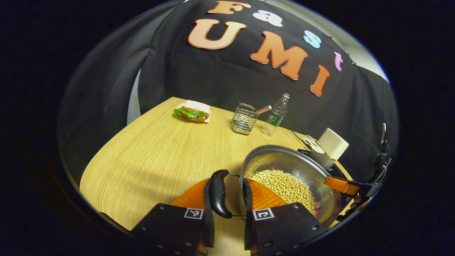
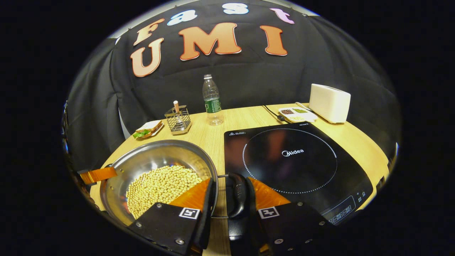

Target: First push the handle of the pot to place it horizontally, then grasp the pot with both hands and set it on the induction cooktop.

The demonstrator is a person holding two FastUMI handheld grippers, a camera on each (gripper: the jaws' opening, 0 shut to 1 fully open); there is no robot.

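Steel pot (image 2: 156, 177) of yellow beans beside the induction cooktop (image 2: 295, 163), not on it, left gripper (image 1: 226, 209) fingers around one black side handle (image 1: 219, 193), right gripper (image 2: 229, 202) fingers around the other handle (image 2: 237, 195), contact on both unclear

Pot (image 2: 156, 170) near rim hidden behind right gripper (image 2: 227, 213) body; cooktop (image 2: 295, 167) panel icons too small to be read; far gripper (image 1: 355, 186) partly cut off by the edge, grip state can't be told

Both grippers (image 1: 226, 213) (image 2: 229, 213), jaws parted
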